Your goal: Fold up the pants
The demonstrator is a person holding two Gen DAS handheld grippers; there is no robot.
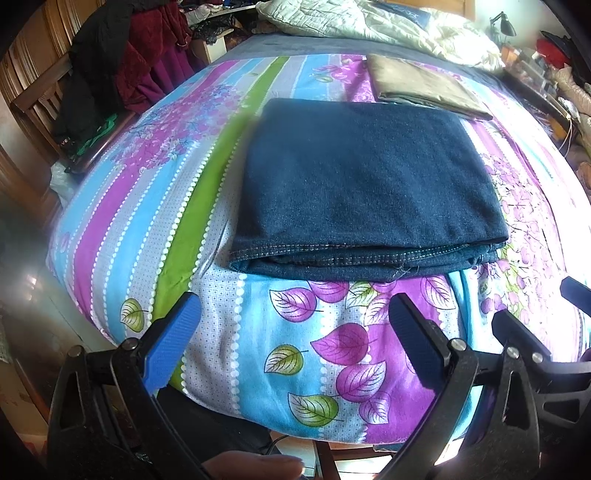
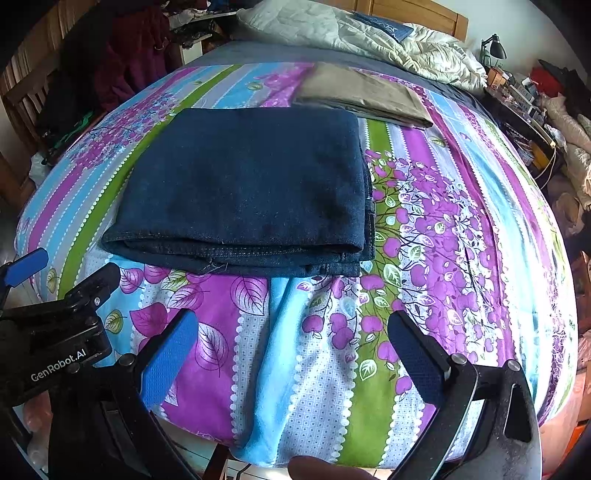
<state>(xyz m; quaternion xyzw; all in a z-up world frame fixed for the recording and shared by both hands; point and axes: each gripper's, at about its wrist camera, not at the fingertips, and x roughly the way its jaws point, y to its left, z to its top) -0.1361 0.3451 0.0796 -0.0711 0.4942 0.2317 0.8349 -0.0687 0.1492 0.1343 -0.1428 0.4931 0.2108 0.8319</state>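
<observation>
Dark blue denim pants lie folded into a flat rectangle on the striped floral bedspread. The folded edge with its stitched seams faces me. My left gripper hovers open just short of that near edge, blue pads wide apart and nothing between them. My right gripper is also open and empty, a little back from the pants, over the bed's near edge. The left tool's black body shows at the left of the right wrist view.
A folded tan garment lies beyond the jeans. A rumpled white quilt is heaped at the head of the bed. Clothes hang over a wooden chair at left. A cluttered side table with a lamp stands right.
</observation>
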